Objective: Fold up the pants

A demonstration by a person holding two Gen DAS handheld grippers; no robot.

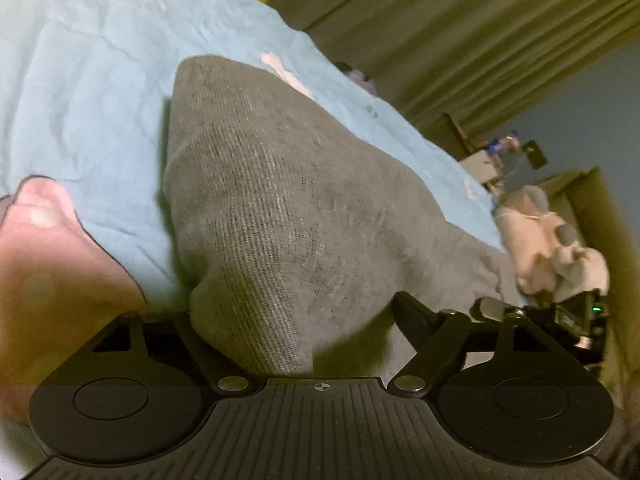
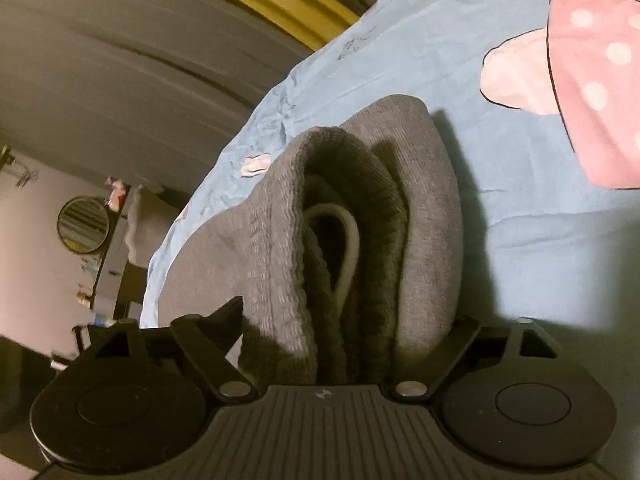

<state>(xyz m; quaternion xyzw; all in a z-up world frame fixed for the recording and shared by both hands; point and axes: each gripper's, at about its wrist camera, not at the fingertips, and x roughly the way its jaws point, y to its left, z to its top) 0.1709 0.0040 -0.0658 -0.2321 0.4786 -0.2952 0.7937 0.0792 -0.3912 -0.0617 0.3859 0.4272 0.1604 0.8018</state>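
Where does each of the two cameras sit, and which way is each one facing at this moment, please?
Left wrist: on the left gripper, looking along its fingers over gray pants on a blue sheet toward curtains; a gloved hand with the other gripper shows at right.
Right wrist: on the right gripper, looking into the pants' bunched waistband and white drawstring, with a round mirror beyond; only its own fingers show.
Shared: the same pants and blue sheet with a pink polka-dot print.
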